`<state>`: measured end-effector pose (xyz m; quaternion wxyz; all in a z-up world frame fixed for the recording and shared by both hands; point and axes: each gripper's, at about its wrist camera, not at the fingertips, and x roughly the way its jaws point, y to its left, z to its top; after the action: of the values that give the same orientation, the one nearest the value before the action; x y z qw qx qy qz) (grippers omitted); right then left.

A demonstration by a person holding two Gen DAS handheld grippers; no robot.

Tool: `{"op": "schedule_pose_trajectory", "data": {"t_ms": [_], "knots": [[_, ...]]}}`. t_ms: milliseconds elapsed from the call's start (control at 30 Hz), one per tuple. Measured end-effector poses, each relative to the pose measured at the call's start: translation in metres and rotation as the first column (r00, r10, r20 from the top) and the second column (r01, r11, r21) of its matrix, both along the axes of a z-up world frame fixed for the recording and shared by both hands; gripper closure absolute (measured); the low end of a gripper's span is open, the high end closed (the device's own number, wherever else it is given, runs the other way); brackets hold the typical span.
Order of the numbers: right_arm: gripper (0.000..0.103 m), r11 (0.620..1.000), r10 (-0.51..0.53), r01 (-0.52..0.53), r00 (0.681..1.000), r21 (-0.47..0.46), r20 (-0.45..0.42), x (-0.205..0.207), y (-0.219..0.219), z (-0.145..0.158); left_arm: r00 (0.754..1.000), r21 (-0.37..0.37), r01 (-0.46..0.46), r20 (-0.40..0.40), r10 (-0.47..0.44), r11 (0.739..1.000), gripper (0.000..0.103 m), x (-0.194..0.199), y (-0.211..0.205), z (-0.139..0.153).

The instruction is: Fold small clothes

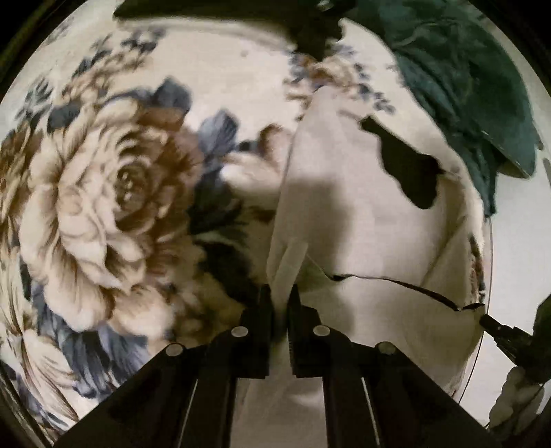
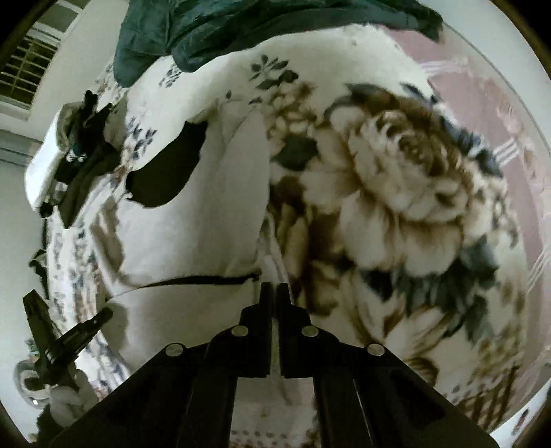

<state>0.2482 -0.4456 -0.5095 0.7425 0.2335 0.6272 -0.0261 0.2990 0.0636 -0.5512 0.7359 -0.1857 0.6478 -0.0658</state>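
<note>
- A floral blanket (image 1: 103, 193) with large brown roses is covering the surface and filling most of both frames.
- At bottom centre of the left view, the left gripper (image 1: 279, 293) is pinching a fold of the white garment (image 1: 361, 224), which is spreading up and to the right.
- At bottom centre of the right view, the right gripper (image 2: 274, 289) is clamping the same garment's edge beside a dark seam.
- A dark green cloth (image 2: 241, 27) is lying farther off, at the top.

Green garment heap (image 1: 475, 86) ahead — blanket (image 1: 103, 206) probably open.
</note>
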Motion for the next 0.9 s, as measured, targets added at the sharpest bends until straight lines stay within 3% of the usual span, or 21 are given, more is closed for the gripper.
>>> {"op": "schedule_pose_trajectory", "data": {"t_ms": [167,200,233,267,300,367,500,600,667,700,733,767,800,900], "knots": [[0.100,0.999,0.010,-0.014,0.995,-0.038,-0.096,0.034,0.070,-0.035,0.995,-0.103,-0.006,-0.100,-0.005,0.995,0.088,0.014,0.008,-0.010],[0.099,0.999,0.017,-0.022,0.992,-0.033,-0.124,0.042,0.086,-0.042,0.996,-0.101,-0.006,-0.092,-0.004,0.995,0.080,0.017,0.011,-0.004],[0.097,1.000,0.023,-0.026,0.989,-0.018,-0.147,0.046,0.082,-0.043,0.997,-0.104,-0.006,-0.075,-0.002,0.995,0.065,0.020,0.012,0.004],[0.088,1.000,0.023,-0.024,0.988,-0.006,-0.151,0.050,0.081,-0.043,0.999,-0.122,-0.010,-0.045,0.005,0.992,0.054,0.027,0.015,0.015],[0.064,1.000,0.019,-0.019,0.990,-0.002,-0.143,0.055,0.078,-0.040,1.000,-0.131,-0.015,-0.024,0.012,0.991,0.038,0.034,0.018,0.021],[0.045,1.000,0.011,-0.012,0.996,-0.008,-0.091,0.068,0.063,-0.026,1.000,-0.113,0.004,0.031,0.000,0.994,0.037,0.060,0.017,0.033],[0.045,0.997,0.071,-0.072,0.997,-0.022,-0.037,0.127,0.057,-0.026,0.986,0.015,0.132,0.095,-0.133,0.991,0.037,0.127,-0.014,0.032],[0.045,0.987,0.149,-0.150,0.989,-0.055,-0.026,0.187,0.073,-0.034,0.958,0.092,0.274,0.061,-0.280,0.957,0.037,0.174,-0.045,0.009],[0.045,0.971,0.219,-0.222,0.975,-0.093,-0.043,0.223,0.089,-0.044,0.925,0.143,0.374,0.023,-0.380,0.917,0.039,0.194,-0.068,-0.008],[0.045,0.957,0.257,-0.264,0.964,-0.121,-0.071,0.239,0.098,-0.052,0.909,0.160,0.409,0.013,-0.417,0.898,0.054,0.200,-0.078,-0.015],[0.046,0.947,0.278,-0.289,0.956,-0.141,-0.091,0.248,0.106,-0.057,0.901,0.173,0.425,0.013,-0.433,0.889,0.094,0.202,-0.084,-0.019],[0.065,0.938,0.300,-0.313,0.948,-0.152,-0.104,0.257,0.113,-0.062,0.899,0.183,0.428,0.011,-0.437,0.885,0.097,0.203,-0.087,-0.020],[0.098,0.933,0.315,-0.327,0.944,-0.152,-0.101,0.260,0.116,-0.063,0.898,0.179,0.428,0.029,-0.440,0.886,0.097,0.202,-0.088,-0.017],[0.098,0.929,0.321,-0.326,0.945,-0.172,-0.060,0.259,0.122,-0.053,0.905,0.156,0.388,0.120,-0.407,0.908,0.098,0.191,-0.081,0.007]]}}
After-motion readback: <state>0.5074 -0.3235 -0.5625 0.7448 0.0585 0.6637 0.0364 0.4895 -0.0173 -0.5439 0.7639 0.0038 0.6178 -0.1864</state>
